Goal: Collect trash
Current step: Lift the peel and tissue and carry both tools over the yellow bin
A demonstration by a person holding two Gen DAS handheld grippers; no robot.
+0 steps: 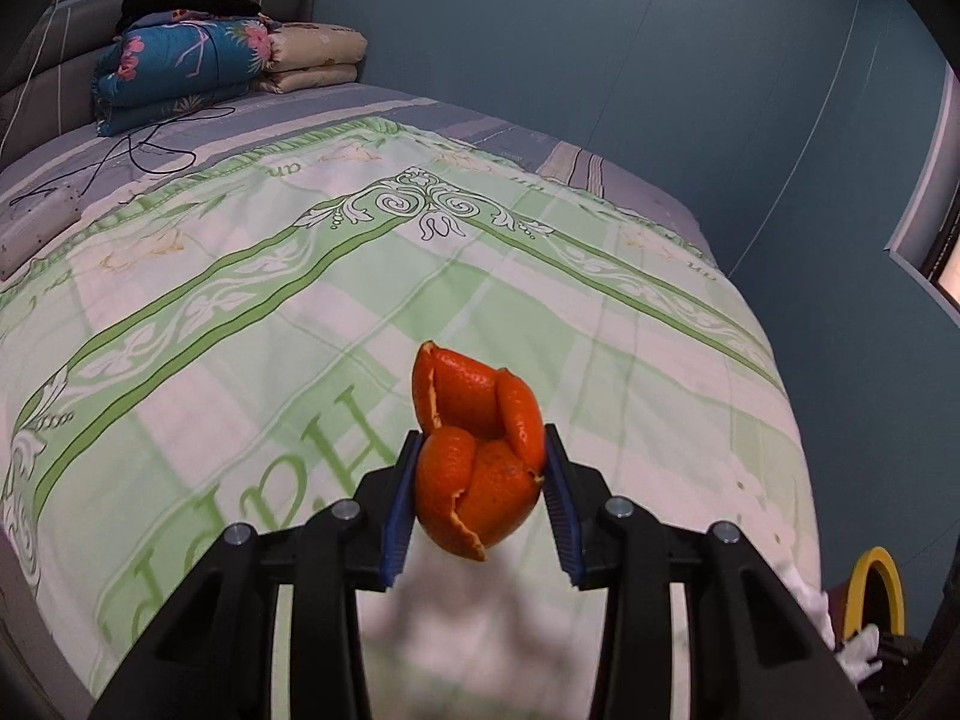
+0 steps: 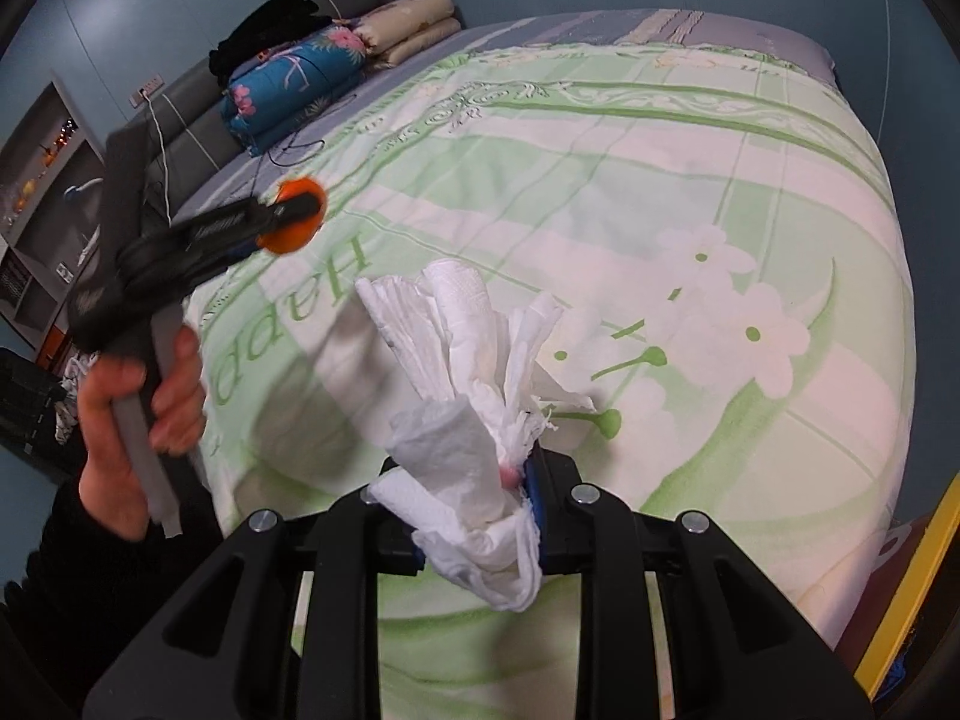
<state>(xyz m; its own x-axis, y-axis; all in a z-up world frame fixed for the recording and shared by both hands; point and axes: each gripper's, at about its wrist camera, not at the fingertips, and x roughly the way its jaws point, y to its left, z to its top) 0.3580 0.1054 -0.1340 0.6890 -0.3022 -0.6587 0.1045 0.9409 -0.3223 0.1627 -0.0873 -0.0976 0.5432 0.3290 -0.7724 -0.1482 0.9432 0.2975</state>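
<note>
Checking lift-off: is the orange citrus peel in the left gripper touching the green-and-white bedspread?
Apart. The right wrist view shows the orange citrus peel held above the bedspread.

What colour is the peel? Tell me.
Orange, the peel; seen best in the left wrist view.

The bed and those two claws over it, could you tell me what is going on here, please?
A person is clearing trash off the bed with a handheld claw in each hand. The left claw is shut on an orange peel, held above the green and white cover. The right claw is shut on a crumpled wad of tissue, also lifted clear of the cover. The person's left hand shows in the right wrist view, gripping its handle. Folded blankets sit at the head of the bed.
</note>
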